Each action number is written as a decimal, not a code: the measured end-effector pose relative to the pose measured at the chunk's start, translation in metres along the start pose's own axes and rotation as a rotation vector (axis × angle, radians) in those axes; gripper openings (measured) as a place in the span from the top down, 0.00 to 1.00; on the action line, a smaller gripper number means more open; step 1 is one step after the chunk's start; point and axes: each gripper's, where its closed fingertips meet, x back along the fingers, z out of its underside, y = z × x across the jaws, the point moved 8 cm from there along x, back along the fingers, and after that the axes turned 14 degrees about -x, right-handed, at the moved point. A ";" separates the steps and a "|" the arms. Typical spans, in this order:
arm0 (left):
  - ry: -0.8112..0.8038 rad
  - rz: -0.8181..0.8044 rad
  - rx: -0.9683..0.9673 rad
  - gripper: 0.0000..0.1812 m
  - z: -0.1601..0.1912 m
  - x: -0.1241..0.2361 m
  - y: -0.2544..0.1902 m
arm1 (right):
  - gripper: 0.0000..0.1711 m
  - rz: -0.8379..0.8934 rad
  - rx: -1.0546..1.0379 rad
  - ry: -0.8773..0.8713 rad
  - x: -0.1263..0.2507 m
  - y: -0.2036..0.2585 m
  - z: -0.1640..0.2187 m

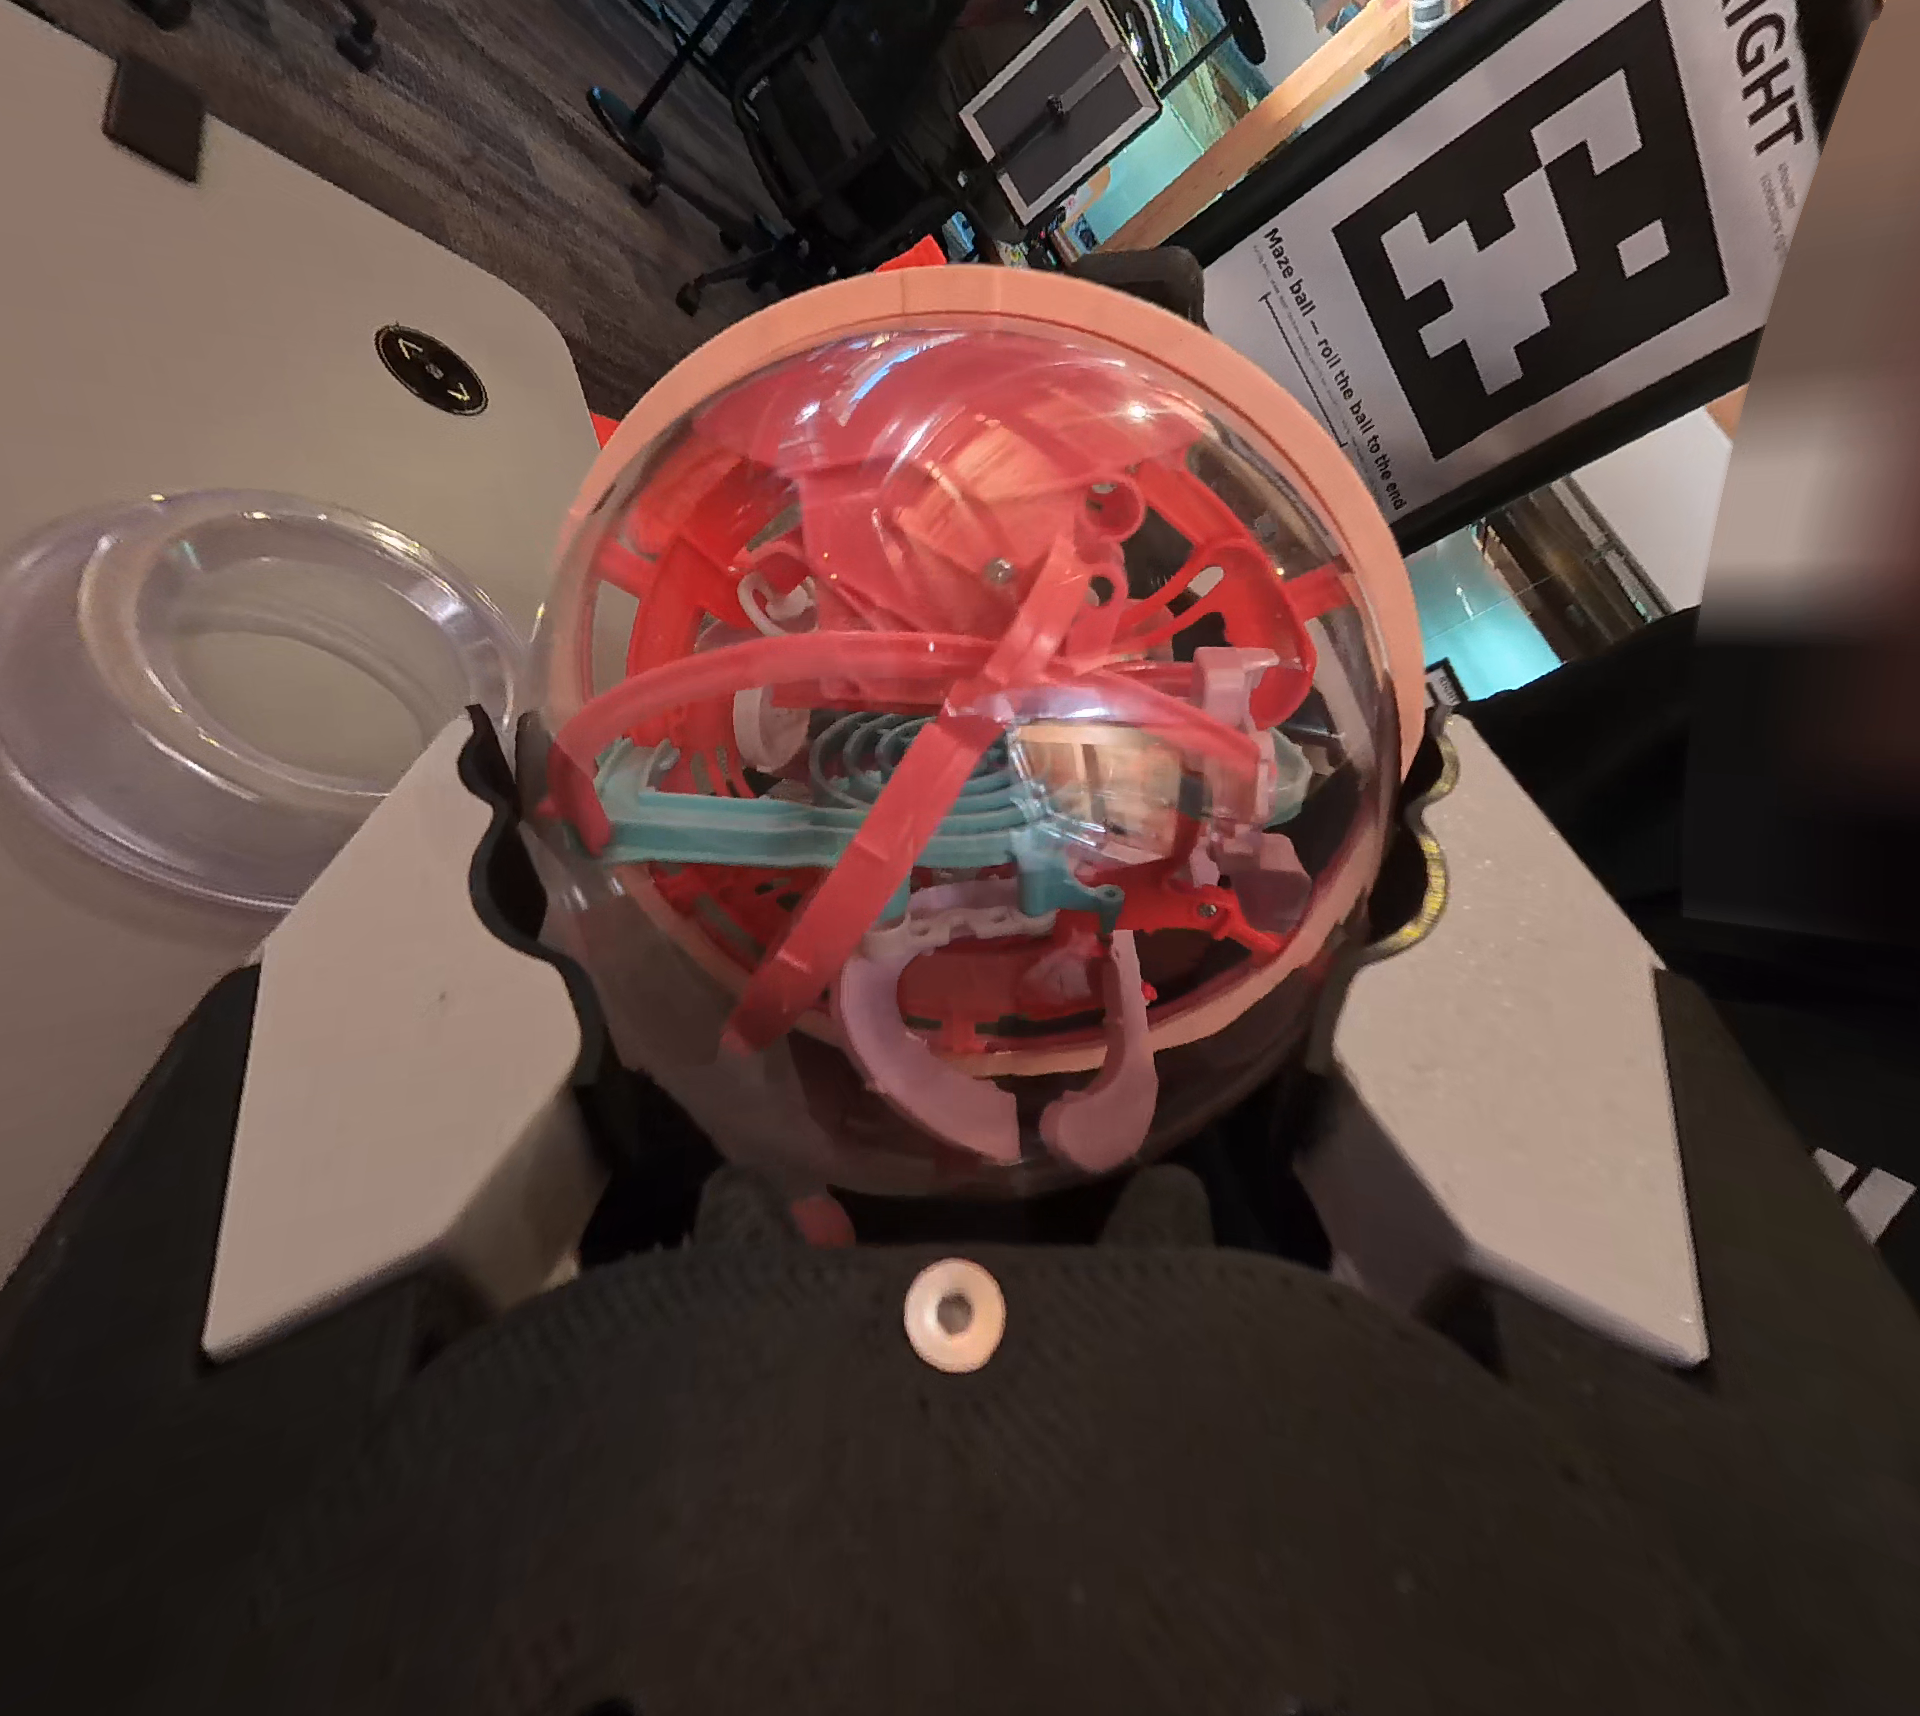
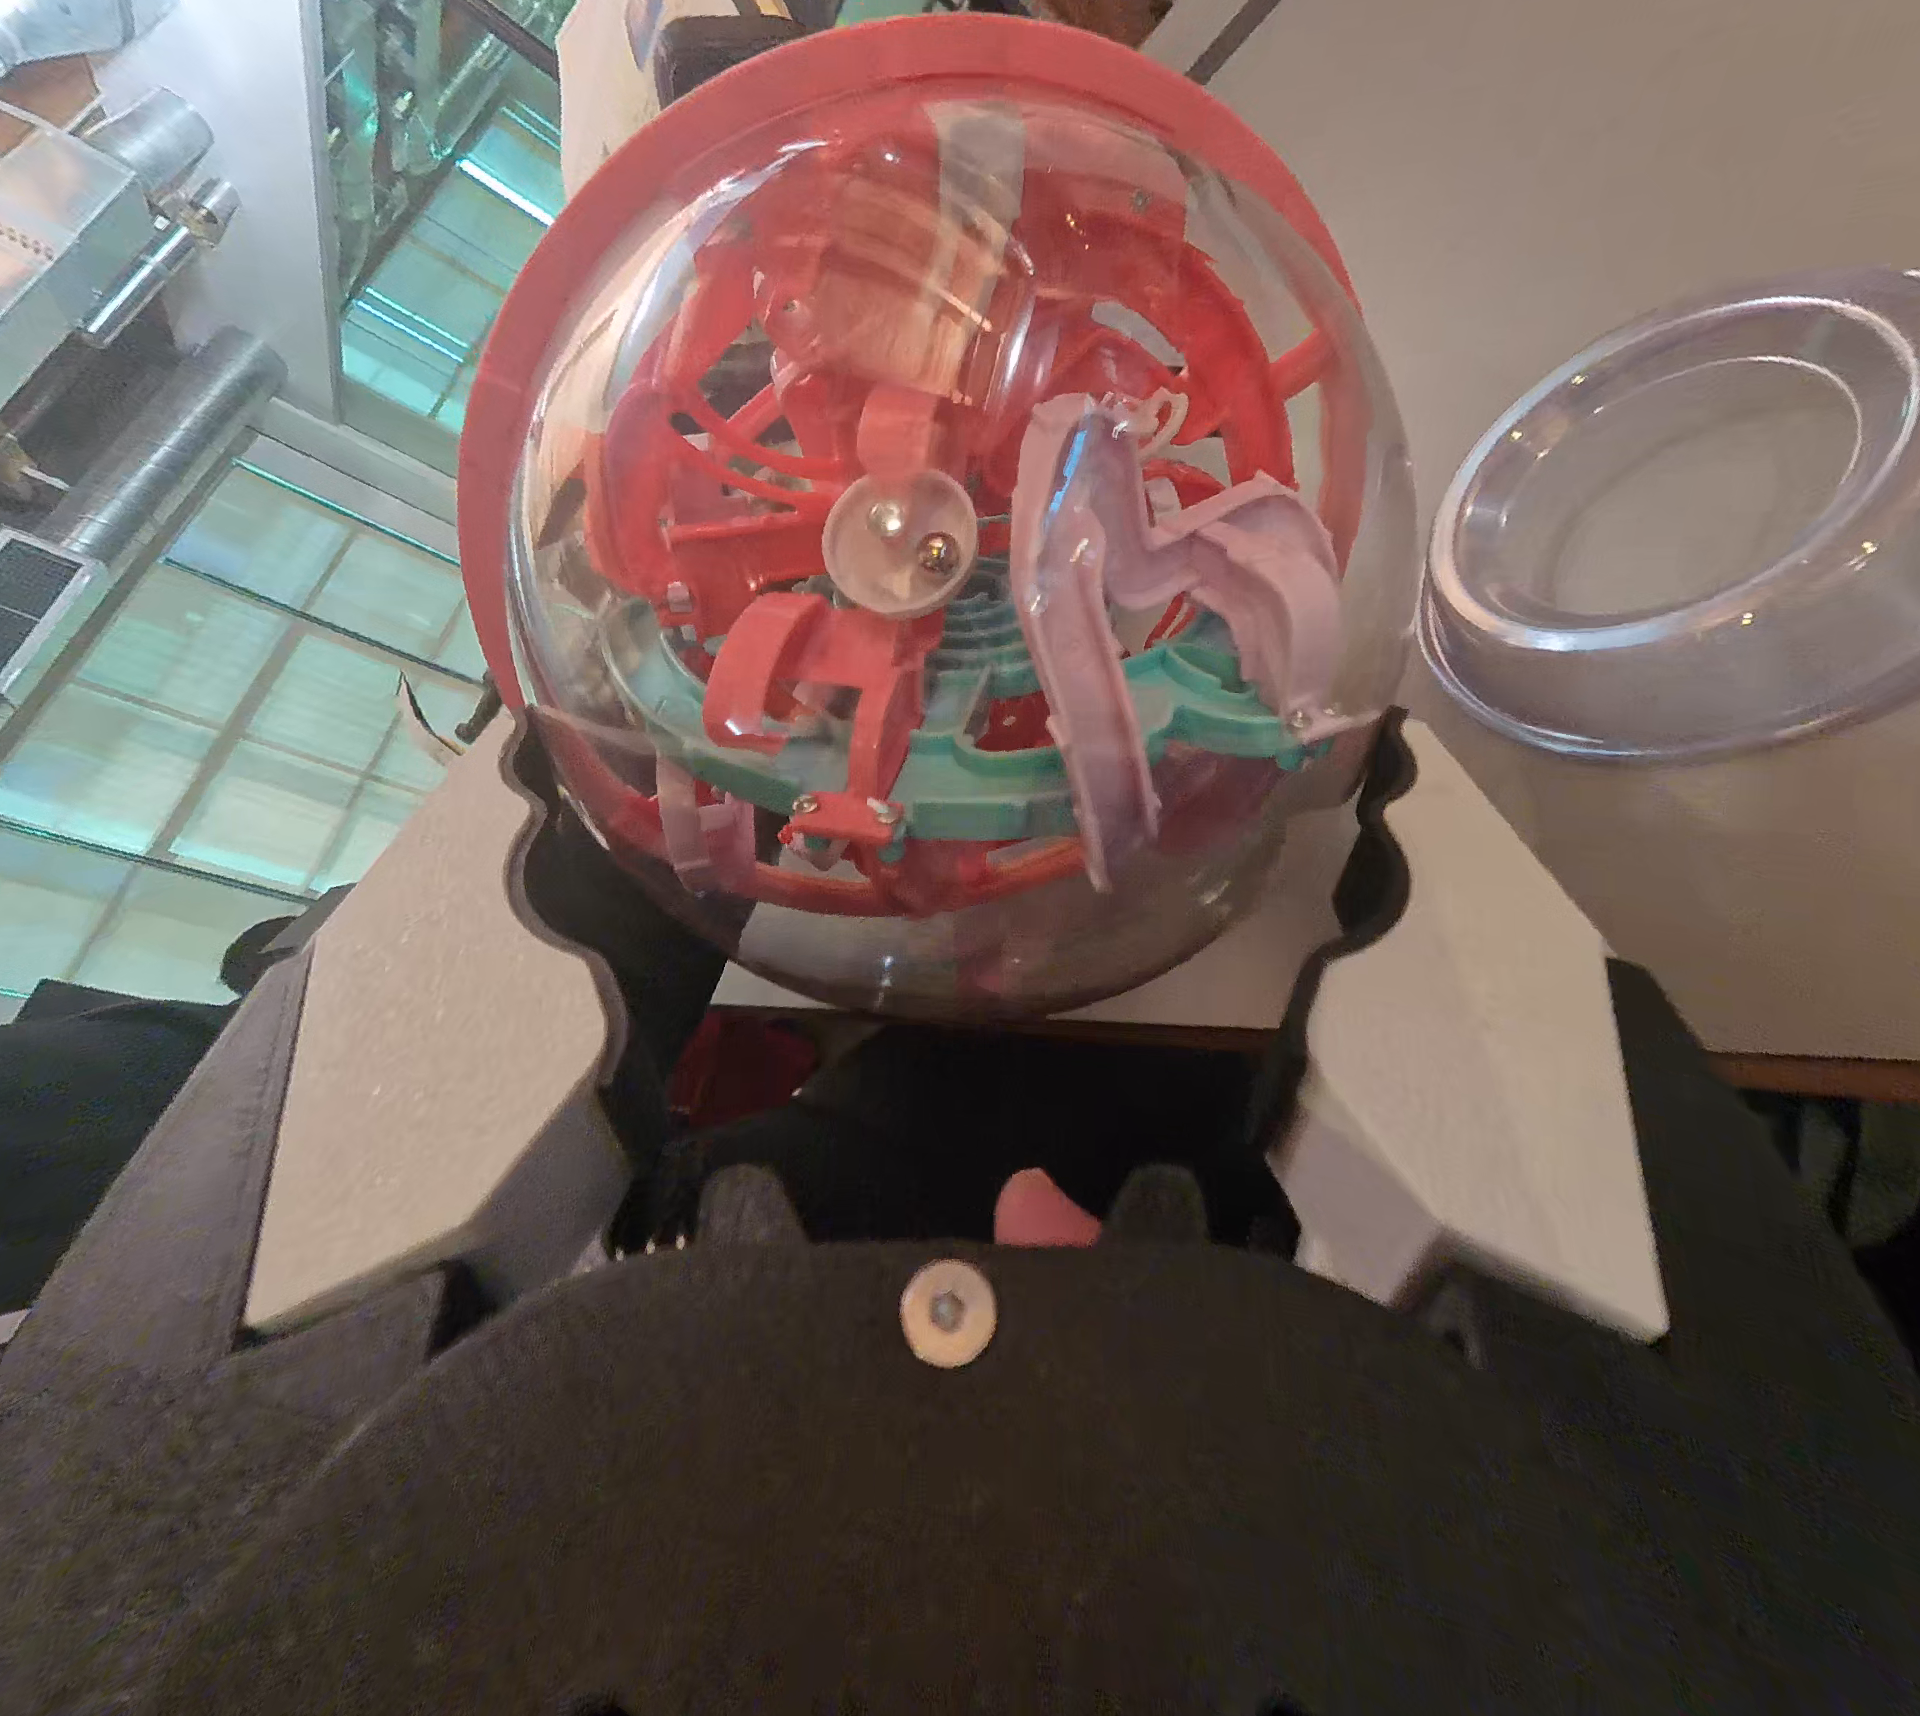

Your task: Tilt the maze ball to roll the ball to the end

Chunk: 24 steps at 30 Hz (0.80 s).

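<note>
The maze ball (image 1: 977, 731) is a clear sphere with red, teal and lilac tracks inside and a pink-red band around its middle. It fills the centre of both wrist views. My left gripper (image 1: 966, 835) is shut on it, with the black pads (image 1: 499, 845) pressed on its two sides. My right gripper (image 2: 956, 793) is shut on the same maze ball (image 2: 935, 471) from the opposite side. A small steel ball (image 2: 935, 558) sits in a clear round cup near the sphere's centre in the right wrist view. The sphere is held off the table.
A clear plastic ring stand (image 1: 239, 690) lies on the white table (image 1: 208, 316) just beside the sphere; it also shows in the right wrist view (image 2: 1683, 544). A framed sign with a black-and-white marker (image 1: 1538, 212) stands behind. Office chairs and desks are farther off.
</note>
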 end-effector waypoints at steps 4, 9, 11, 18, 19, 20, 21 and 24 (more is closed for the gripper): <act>-0.005 -0.008 0.052 0.13 0.006 -0.004 -0.001 | 0.14 0.011 -0.035 0.051 0.005 -0.003 -0.001; -0.031 -0.003 0.100 0.13 0.015 -0.010 -0.001 | 0.13 0.040 -0.048 0.095 0.012 -0.004 -0.004; -0.035 0.008 0.117 0.13 0.019 -0.013 -0.001 | 0.13 0.054 -0.037 0.095 0.016 -0.004 -0.007; -0.055 0.065 0.149 0.13 0.030 -0.027 -0.002 | 0.13 0.116 0.021 0.125 0.029 0.002 -0.019; -0.062 0.068 0.150 0.13 0.031 -0.029 -0.003 | 0.13 0.122 0.028 0.132 0.031 0.002 -0.020; -0.065 0.073 0.147 0.13 0.032 -0.030 -0.003 | 0.13 0.127 0.040 0.136 0.032 0.002 -0.021; -0.064 0.079 0.142 0.13 0.033 -0.032 -0.003 | 0.13 0.131 0.053 0.136 0.033 0.003 -0.021; -0.074 0.094 0.122 0.13 0.036 -0.036 -0.005 | 0.13 0.147 0.095 0.138 0.036 0.006 -0.023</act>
